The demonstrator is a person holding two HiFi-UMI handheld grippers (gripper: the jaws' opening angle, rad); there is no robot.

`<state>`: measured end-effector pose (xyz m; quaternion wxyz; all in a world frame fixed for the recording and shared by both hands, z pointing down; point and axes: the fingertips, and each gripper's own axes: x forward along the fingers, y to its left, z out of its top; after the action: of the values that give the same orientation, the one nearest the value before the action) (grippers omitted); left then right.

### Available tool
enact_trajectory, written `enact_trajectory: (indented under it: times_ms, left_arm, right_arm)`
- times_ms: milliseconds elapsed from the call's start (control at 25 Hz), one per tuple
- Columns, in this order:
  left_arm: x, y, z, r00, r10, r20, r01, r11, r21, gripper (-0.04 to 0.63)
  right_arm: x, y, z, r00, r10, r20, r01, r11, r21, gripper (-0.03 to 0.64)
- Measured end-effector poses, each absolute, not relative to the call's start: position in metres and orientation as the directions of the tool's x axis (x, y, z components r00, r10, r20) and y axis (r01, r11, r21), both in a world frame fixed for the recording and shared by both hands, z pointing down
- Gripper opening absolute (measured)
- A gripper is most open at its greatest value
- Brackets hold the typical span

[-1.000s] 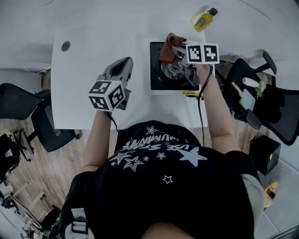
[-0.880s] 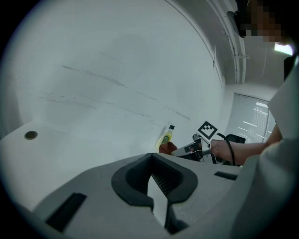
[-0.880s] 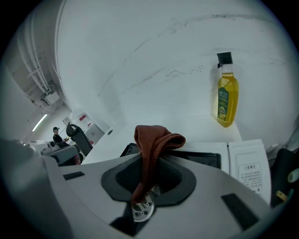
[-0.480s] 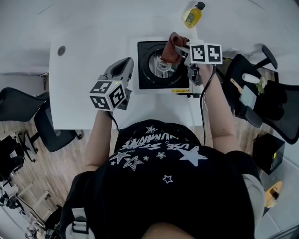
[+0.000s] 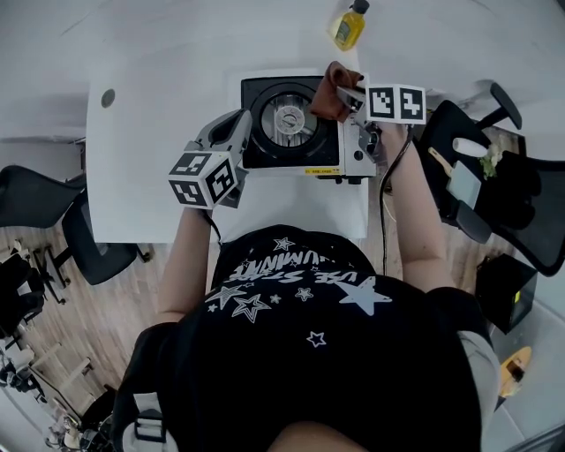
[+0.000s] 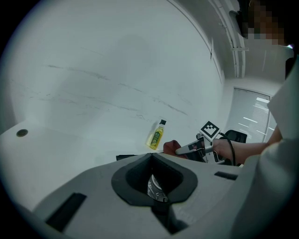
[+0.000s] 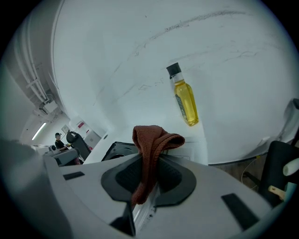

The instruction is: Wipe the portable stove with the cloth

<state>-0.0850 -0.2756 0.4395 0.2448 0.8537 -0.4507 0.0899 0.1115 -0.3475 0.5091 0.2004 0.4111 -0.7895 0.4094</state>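
Head view: a person stands at a white worktop with a gripper in each hand. A portable gas stove with a black top, a round metal burner and a silver side panel sits on the right part of the worktop, near its right edge.

The right gripper is over the stove's far right corner. It is clamped on a folded rust-brown woven cloth, which bunches beyond the gripper tips above that corner. The left gripper is at the stove's left edge, its tips pointing toward the burner; whether it touches the stove cannot be told.

A small bottle of yellow oil with a black cap lies beyond the stove, toward the worktop's far edge, well apart from the cloth.

Right gripper view: the cloth runs down between the jaws of the right gripper, pinched tight, with the bottle lying beyond.

Left gripper view: the left gripper has its jaws drawn together with nothing between them; part of the burner shows through the hollow between the pads.
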Motion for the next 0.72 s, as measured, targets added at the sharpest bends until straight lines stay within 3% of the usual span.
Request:
enact_trajectory:
  times_ms: [720]
  left_arm:
    - [-0.035, -0.265, 0.443, 0.565, -0.740, 0.365, -0.820, -0.454, 0.349, 0.008]
  right_arm:
    - [0.185, -0.340, 0.507, -0.567, -0.513, 0.644, -0.821, 0.288, -0.493, 0.069]
